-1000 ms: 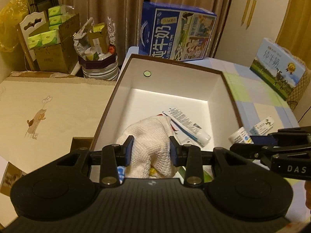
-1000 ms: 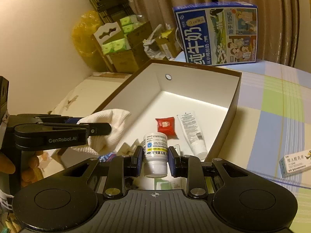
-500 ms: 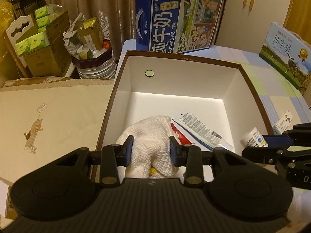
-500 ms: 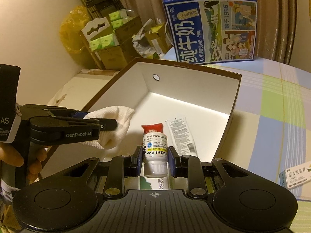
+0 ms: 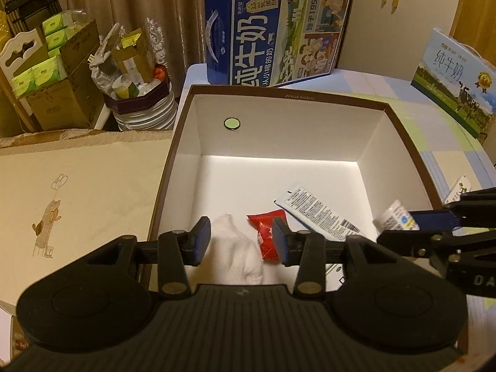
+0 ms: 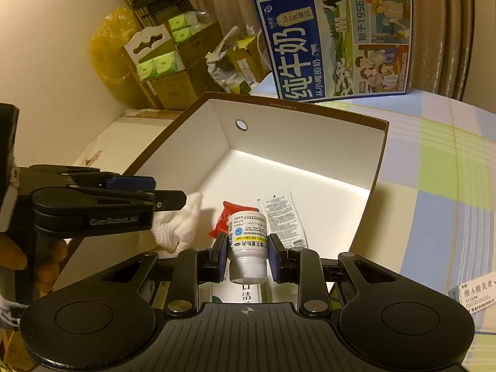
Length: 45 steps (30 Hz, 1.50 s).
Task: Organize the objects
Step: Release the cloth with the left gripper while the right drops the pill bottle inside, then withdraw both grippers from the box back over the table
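Left gripper (image 5: pixel 241 241): black two-finger tool with blue pads, jaws spread wide, gripping nothing, poised over the near end of the box.
Right gripper (image 6: pixel 246 255): black tool of the same build, jaws pressed onto the white plastic pill bottle (image 6: pixel 247 248) with a grey cap, held above the box's near right part.
Box: brown-rimmed open cardboard box with white inner walls (image 5: pixel 310 130), standing on a pastel checked tablecloth (image 6: pixel 434 167).
White knitted cloth (image 5: pixel 237 257): lies loose on the box floor, between the left tool's pads in that camera but touched by neither.
Red foil sachet (image 5: pixel 265 232): on the box floor just beside the cloth.
White printed tube (image 5: pixel 316 212): flat on the floor to the right of the sachet.
Small white medicine carton (image 6: pixel 476 297): on the tablecloth outside the box, well apart from it.
Blue milk carton case (image 5: pixel 272 31): upright behind the box's far wall.
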Tool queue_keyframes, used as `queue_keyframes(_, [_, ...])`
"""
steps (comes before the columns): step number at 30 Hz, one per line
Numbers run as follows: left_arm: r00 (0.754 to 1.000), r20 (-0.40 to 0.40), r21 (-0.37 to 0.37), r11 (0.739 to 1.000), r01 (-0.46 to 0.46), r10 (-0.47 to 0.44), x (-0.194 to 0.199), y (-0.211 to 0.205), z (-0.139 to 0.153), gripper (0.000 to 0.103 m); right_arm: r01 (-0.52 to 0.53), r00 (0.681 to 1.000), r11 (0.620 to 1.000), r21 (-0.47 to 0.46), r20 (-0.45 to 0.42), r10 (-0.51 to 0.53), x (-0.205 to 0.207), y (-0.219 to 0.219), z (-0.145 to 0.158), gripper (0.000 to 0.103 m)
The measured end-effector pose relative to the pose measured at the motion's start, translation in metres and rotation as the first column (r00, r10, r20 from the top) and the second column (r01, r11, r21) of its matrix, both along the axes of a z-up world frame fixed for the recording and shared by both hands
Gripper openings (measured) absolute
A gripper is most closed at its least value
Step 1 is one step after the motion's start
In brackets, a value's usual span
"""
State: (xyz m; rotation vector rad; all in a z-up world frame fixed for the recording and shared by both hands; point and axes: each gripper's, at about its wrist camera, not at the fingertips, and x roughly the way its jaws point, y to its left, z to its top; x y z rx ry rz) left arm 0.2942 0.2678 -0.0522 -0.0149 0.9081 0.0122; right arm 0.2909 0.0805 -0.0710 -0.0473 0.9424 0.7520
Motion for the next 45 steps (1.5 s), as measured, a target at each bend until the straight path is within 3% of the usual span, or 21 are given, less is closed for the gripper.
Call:
queue_keyframes(15, [1.000, 0.002, -0.015, 1.000, -0.025, 0.025, -0.005, 0.007, 0.016, 0.057, 0.003, 1.000, 1.000, 0.019, 0.014, -0.003, 0.017, 0.015, -0.003, 0.025])
queue_keyframes(20, [0.999, -0.003, -0.022, 0.999, -0.039, 0.039, -0.008, 0.009, 0.017, 0.061, 0.001, 0.999, 0.999, 0.049, 0.041, -0.003, 0.019, 0.014, 0.003, 0.041])
queue_keyframes(23, [0.999, 0.000, -0.018, 0.999, -0.046, 0.046, -0.012, 0.008, 0.019, 0.070, -0.001, 0.999, 0.999, 0.044, 0.044, 0.000, 0.016, 0.012, 0.007, 0.045])
queue_keyframes(32, [0.998, 0.011, -0.047, 0.997, -0.054, 0.054, -0.030, 0.007, 0.031, 0.082, -0.028, 0.999, 0.999, 0.044, 0.042, 0.027, -0.008, -0.004, 0.016, 0.062])
queue_keyframes(45, [0.997, 0.024, -0.084, 0.994, -0.075, 0.078, -0.065, -0.003, 0.048, 0.088, 0.009, 0.998, 0.998, 0.060, 0.055, -0.012, -0.047, -0.028, 0.039, 0.065])
